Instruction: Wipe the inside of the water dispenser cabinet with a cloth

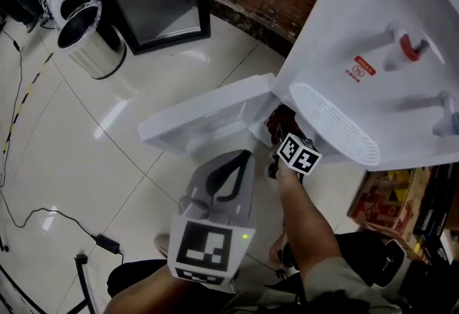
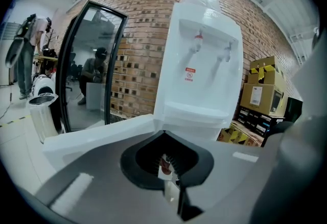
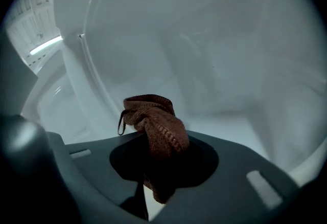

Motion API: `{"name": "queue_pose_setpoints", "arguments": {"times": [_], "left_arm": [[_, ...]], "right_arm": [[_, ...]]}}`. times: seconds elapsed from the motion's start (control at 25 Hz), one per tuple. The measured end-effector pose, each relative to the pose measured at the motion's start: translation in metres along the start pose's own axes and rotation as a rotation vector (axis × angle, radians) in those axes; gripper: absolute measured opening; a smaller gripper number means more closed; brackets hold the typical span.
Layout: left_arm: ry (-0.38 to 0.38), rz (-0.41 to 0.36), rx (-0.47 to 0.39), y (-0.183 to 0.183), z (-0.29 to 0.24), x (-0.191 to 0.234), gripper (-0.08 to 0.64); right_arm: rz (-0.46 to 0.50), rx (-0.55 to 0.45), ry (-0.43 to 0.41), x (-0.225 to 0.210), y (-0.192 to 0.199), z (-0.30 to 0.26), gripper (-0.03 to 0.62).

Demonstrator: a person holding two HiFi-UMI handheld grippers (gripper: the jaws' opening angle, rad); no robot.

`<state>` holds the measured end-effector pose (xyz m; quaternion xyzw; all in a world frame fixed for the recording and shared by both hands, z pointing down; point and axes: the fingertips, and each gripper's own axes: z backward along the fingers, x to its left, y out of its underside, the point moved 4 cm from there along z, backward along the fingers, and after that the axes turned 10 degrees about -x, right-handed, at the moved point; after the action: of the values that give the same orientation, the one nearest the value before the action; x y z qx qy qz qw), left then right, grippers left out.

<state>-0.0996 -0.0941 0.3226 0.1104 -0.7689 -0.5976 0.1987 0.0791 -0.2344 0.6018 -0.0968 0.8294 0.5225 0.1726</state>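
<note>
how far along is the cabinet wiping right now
Done: the cabinet door is open and the brown cloth is gripped in the right tongs. In hand: those tongs are inside the white cabinet. Left: the wiping; how much is covered can't be told. The left tongs are shut, outside it.

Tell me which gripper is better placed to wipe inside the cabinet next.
Right. The right gripper holds the brown cloth, reaching inside the white cabinet; the left gripper is shut, outside by the open door, with no cloth.
</note>
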Motion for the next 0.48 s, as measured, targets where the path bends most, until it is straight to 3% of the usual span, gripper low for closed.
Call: {"name": "queue_pose_setpoints", "arguments": {"times": [0.16,0.48], "left_arm": [[0.0,-0.009,0.007,0.001,0.003,0.002,-0.001],[-0.023,0.019,0.023,0.006,0.0,0.014,0.0]], "right_arm": [[-0.039,0.037,0.071,-0.003,0.018,-0.022,0.109],[0.057,0.162,0.175,-0.015,0.038,-0.045,0.104]]}}
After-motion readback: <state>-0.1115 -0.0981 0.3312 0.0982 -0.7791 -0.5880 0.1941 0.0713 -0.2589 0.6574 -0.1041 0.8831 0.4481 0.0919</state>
